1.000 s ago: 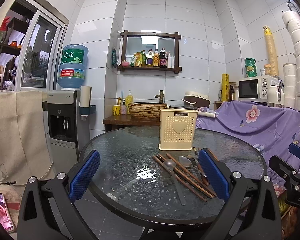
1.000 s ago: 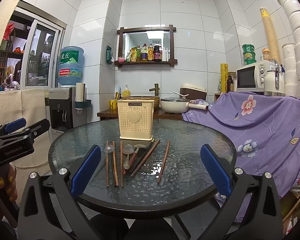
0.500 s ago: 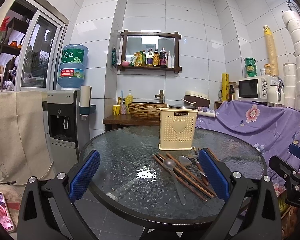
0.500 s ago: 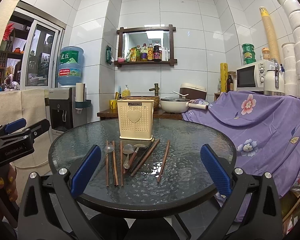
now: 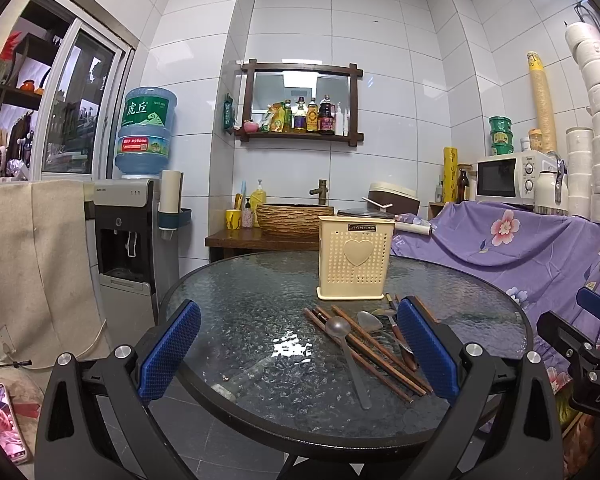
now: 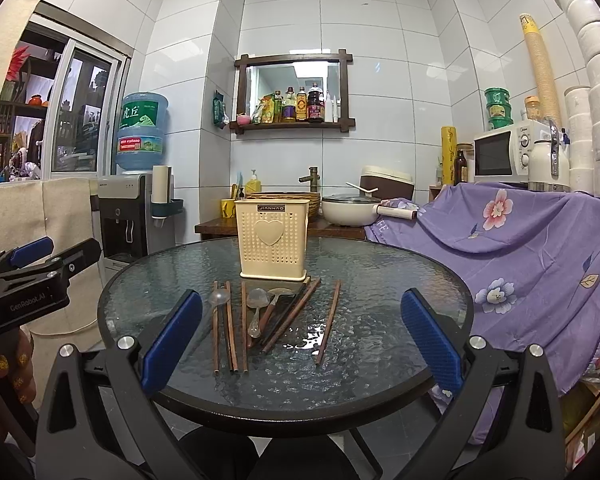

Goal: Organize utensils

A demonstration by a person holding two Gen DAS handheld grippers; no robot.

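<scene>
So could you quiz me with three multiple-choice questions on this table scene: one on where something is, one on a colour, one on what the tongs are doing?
1. Where do the chopsticks lie?
A. inside the holder
B. on the glass table, in front of the holder
C. on the floor

2. What colour is the utensil holder?
A. cream
B. red
C. black

3. How are the left tongs and right tongs?
A. both gripping spoons
B. one shut
C. both open, holding nothing

Answers: 1 B, they lie flat on the glass; 2 A, pale perforated plastic; 3 C, blue pads wide apart.
</scene>
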